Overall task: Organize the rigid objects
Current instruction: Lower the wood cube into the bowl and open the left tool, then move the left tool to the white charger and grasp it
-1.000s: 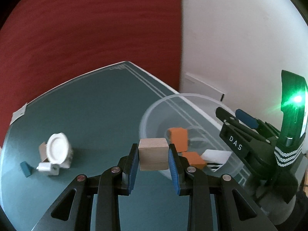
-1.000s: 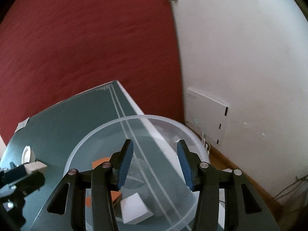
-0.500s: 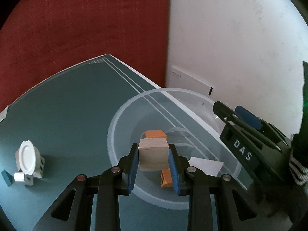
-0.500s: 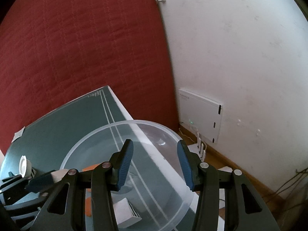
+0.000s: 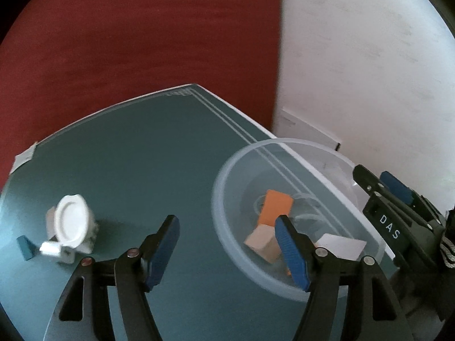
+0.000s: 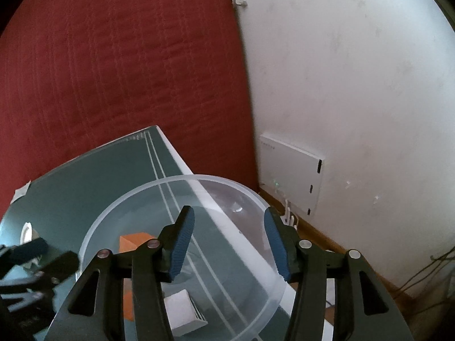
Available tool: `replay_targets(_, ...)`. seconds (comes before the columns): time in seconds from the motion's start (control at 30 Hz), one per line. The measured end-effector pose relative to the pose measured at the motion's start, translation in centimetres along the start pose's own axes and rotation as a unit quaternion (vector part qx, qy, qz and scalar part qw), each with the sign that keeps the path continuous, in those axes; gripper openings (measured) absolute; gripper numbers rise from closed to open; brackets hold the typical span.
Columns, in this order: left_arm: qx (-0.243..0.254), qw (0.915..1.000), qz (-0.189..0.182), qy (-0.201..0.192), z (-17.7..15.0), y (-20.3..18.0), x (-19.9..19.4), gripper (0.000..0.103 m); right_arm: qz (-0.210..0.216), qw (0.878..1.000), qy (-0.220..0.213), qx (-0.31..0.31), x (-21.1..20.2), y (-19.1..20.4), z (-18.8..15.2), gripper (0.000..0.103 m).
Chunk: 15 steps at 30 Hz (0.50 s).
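Note:
My left gripper [image 5: 227, 251] is open and empty, just left of the clear plastic bowl [image 5: 227, 170]. In the bowl lie a wooden cube [image 5: 260, 240], an orange block [image 5: 274, 207] and a white card [image 5: 341, 245]. My right gripper [image 6: 229, 244] is open and empty above the bowl [image 6: 256, 196]; it also shows in the left wrist view [image 5: 398, 207] at the bowl's right rim. On the green table [image 5: 136, 164] at the left stand a white jar with a lid [image 5: 72, 224] and a small blue wedge [image 5: 25, 245].
The table's right edge [image 5: 256, 122] runs under the bowl, which overhangs it. A red curtain [image 6: 113, 71] hangs behind the table and a white wall [image 6: 355, 85] with a white box [image 6: 290, 170] stands at the right.
My left gripper has opened and let go of the wooden cube, which now lies in the bowl. The left gripper has pulled back to the left of the bowl.

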<state>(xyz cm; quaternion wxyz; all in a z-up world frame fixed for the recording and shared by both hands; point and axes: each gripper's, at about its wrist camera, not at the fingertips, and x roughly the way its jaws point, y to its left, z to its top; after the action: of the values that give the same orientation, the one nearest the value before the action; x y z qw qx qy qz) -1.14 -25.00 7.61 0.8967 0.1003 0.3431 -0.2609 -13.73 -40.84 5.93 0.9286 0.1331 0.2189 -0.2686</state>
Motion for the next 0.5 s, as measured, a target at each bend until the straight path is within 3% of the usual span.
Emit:
replay_targets(0.27, -0.01, 0.9981, 0.05, -0.035, -1.1, 2.7, -4.1, 0.081, -0.005, 1.0, -0.009, -0.012, -0.5, 0.1, -0.3, 0.053)
replay_targets(0.5, -0.043, 0.994, 0.091, -0.043, -2.1, 6.5, -5.9, 0.088, -0.006, 1.0, -0.012, -0.019, -0.2, 0.6, -0.5, 0.053)
